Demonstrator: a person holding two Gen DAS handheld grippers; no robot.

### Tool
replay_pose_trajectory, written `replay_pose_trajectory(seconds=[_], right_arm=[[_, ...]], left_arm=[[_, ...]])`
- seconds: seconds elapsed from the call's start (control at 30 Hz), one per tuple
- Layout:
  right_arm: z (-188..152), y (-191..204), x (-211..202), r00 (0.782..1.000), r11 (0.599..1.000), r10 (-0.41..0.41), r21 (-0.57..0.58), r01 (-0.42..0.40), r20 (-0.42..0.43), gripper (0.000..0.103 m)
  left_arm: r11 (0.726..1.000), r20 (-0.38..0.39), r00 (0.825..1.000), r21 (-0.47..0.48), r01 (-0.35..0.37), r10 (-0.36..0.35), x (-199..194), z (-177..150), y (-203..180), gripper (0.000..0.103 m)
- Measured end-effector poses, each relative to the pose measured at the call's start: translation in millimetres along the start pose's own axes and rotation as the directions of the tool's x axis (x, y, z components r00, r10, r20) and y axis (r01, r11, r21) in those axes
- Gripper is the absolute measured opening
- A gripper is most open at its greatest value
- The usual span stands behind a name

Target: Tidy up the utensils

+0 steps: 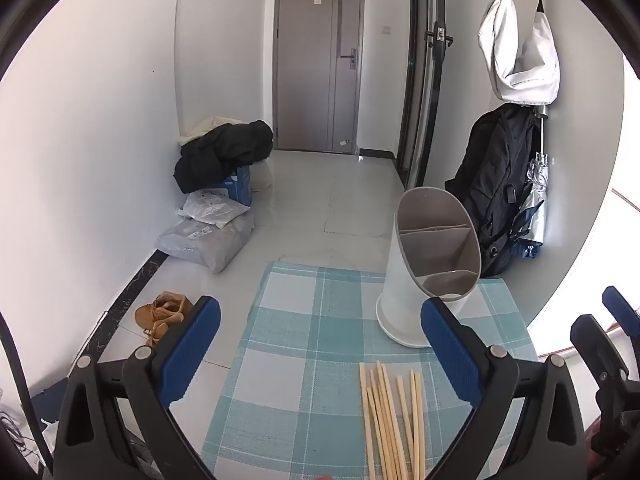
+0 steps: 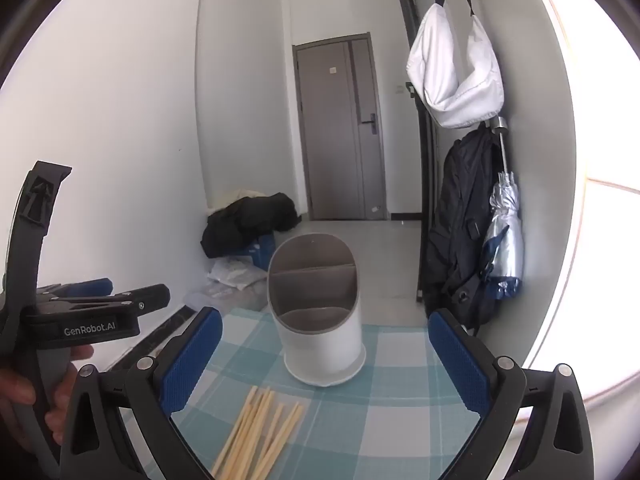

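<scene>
Chopsticks (image 1: 390, 420) lay loose in bundle on checked worktop (image 1: 304, 320), near white divided holder (image 1: 430, 264); holder compartments appeared empty. Left tongs (image 1: 320, 352) and right tongs (image 2: 324, 364) stood wide, gripping nothing. Sorting judged not begun; all chopsticks left to place.

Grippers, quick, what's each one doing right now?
Left claw: open, empty, above the pale wooden chopsticks.
Right claw: open, empty, facing the white slanted utensil holder.
</scene>
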State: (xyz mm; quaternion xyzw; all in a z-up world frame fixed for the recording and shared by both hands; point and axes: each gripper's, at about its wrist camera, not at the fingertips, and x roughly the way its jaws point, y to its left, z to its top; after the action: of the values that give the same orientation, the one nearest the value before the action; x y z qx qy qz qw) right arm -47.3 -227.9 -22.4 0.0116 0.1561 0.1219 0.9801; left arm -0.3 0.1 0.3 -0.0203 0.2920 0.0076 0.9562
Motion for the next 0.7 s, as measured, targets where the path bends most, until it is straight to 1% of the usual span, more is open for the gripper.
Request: replay_pose_trajectory(seconds=[0.1, 0.17, 0.23, 0.3, 0.37, 0.4, 0.6, 0.7], right_arm=[[-0.9, 0.1, -0.2, 1.0, 1.0, 0.001, 0.011, -0.001, -0.007, 0.103], [-1.6, -0.7, -0.5, 1.0, 1.0, 0.001, 0.008, -0.001, -0.009, 0.103], [-1.2, -2.2, -0.2, 1.0, 1.0, -0.001, 0.007, 0.001, -0.01, 0.103], [0.7, -0.8, -0.5, 1.0, 1.0, -0.001, 0.009, 0.001, -0.01, 0.103], [0.7, 1.0, -0.2, 1.0, 1.0, -0.004, 0.006, 0.004, -0.008, 0.103], [0.9, -0.3, 0.6, 1.0, 1.0, -0.006, 0.006, 0.006, -0.009, 0.103], [0.3, -0.3, -0.7, 1.0, 1.0, -0.006, -0.004, 0.006, -0.006, 0.103], [0.9, -0.4, -1.2, 1.0, 1.0, 0.011, 0.0, -0.011, -0.009, 0.103]], left_arm=[[1.0, 0.007, 1.0, -0.012, -0.019, 0.019, -2.1, -0.3, -1.2, 0.098], [1.0, 0.008, 1.0, 0.0, -0.029, 0.029, -5.1, -3.7, -11.2, 0.098], [1.0, -0.007, 1.0, 0.0, -0.018, 0.018, -2.7, -4.2, -10.6, 0.098], [1.0, -0.005, 1.0, -0.012, -0.004, 0.004, 0.7, -8.3, -9.4, 0.098], [1.0, -0.008, 1.0, -0.017, 0.009, -0.009, 1.7, -7.3, -0.6, 0.098], [1.0, -0.013, 1.0, -0.015, 0.01, -0.01, 3.3, -3.5, -0.3, 0.098], [1.0, -0.021, 1.0, -0.011, 0.012, -0.012, 4.2, -4.0, -1.0, 0.098], [1.0, -0.027, 0.999, -0.019, 0.017, -0.017, 5.0, -4.1, -0.1, 0.098]])
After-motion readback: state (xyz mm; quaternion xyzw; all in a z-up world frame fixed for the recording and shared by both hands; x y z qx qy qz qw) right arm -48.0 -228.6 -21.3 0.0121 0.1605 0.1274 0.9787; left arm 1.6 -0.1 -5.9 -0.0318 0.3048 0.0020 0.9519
